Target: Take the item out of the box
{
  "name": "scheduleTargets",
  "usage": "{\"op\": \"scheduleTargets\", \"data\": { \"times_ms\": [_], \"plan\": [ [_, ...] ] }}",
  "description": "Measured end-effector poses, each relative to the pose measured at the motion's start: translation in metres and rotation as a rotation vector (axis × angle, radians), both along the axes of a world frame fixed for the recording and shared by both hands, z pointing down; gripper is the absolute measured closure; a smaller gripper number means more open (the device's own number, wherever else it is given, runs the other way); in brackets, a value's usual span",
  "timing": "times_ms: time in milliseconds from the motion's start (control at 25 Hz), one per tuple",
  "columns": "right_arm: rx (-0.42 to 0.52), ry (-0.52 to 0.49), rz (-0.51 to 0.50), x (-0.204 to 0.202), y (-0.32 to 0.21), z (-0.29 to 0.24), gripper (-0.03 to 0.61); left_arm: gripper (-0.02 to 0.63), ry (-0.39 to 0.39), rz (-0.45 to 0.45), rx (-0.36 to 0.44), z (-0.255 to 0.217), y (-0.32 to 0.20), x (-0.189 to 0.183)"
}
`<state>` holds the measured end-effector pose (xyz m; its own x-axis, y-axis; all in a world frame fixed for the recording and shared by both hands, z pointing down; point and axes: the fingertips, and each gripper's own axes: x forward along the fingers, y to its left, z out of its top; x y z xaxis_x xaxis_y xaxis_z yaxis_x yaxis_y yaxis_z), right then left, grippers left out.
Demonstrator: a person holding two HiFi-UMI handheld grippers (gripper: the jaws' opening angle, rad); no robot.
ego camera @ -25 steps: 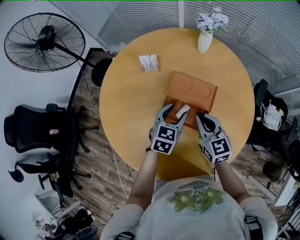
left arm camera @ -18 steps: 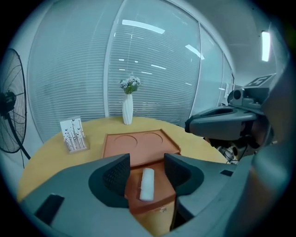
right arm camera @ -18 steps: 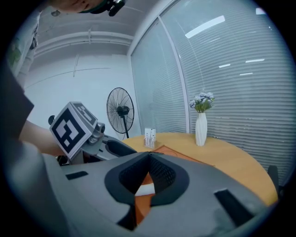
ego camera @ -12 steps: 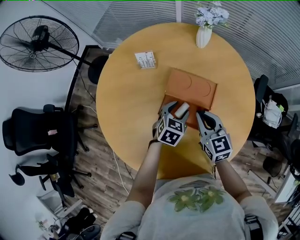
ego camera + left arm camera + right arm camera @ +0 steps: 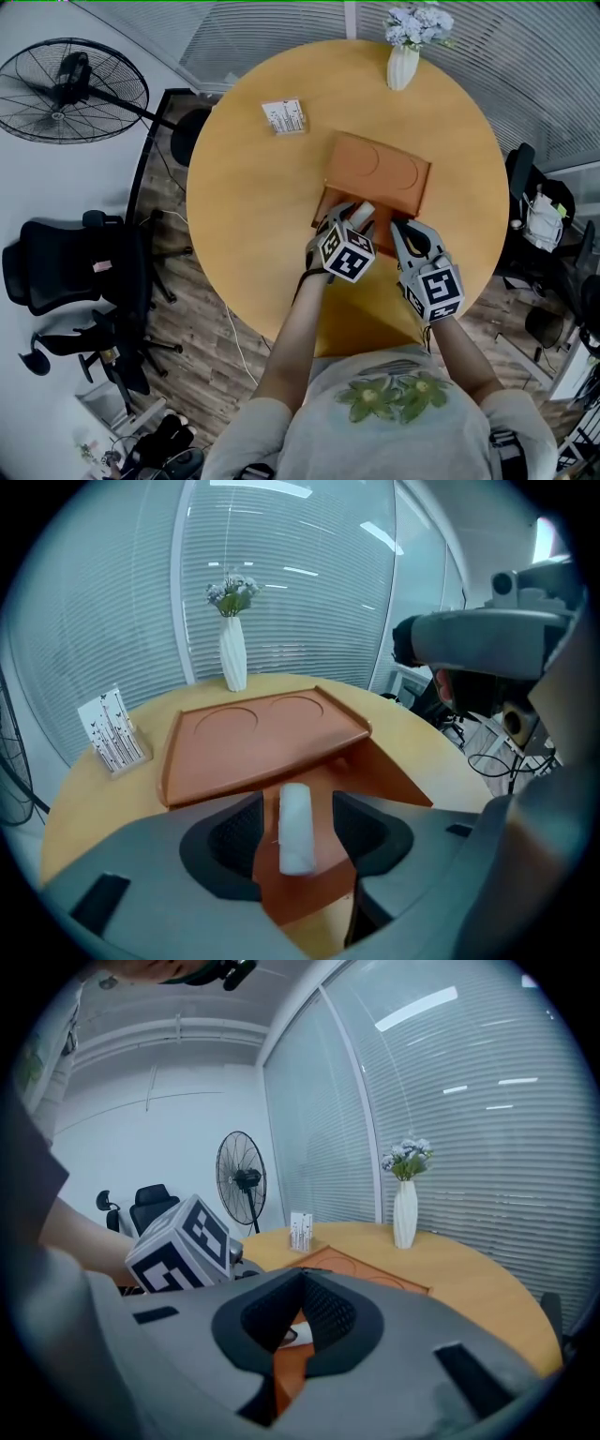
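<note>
An orange box [image 5: 375,183] lies open on the round wooden table [image 5: 248,206], its lid [image 5: 262,738] with two round recesses tipped back towards the far side. A white roll [image 5: 363,215] lies in the box's near part. My left gripper [image 5: 356,221] stands open around the white roll [image 5: 297,829], with a gap showing on each side of it. My right gripper [image 5: 404,230] is at the box's near right corner. In the right gripper view its pads [image 5: 323,1312] are pressed onto an orange edge of the box [image 5: 286,1363].
A white vase of flowers [image 5: 403,58] stands at the table's far edge. A small white card stand [image 5: 283,116] sits at the far left. Off the table to the left are a floor fan [image 5: 64,89] and a black office chair [image 5: 66,272].
My left gripper has twisted and edged right over the white roll, which stays between its jaws. The right gripper has kept its place at the box's edge.
</note>
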<state>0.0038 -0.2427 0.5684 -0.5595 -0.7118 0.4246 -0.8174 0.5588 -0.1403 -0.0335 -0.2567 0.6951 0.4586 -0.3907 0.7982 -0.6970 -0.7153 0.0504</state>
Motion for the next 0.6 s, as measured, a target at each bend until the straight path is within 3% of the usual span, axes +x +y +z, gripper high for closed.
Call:
{"op": "scheduleTargets", "data": {
  "times_ms": [400, 600],
  "plan": [
    [-0.019, 0.004, -0.004, 0.000, 0.003, 0.007, 0.577, 0.370, -0.053, 0.008, -0.048, 0.026, 0.000, 0.001],
    [-0.025, 0.005, -0.001, 0.001, 0.000, 0.011, 0.577, 0.370, -0.127, 0.050, -0.052, 0.039, 0.000, 0.002]
  ]
}}
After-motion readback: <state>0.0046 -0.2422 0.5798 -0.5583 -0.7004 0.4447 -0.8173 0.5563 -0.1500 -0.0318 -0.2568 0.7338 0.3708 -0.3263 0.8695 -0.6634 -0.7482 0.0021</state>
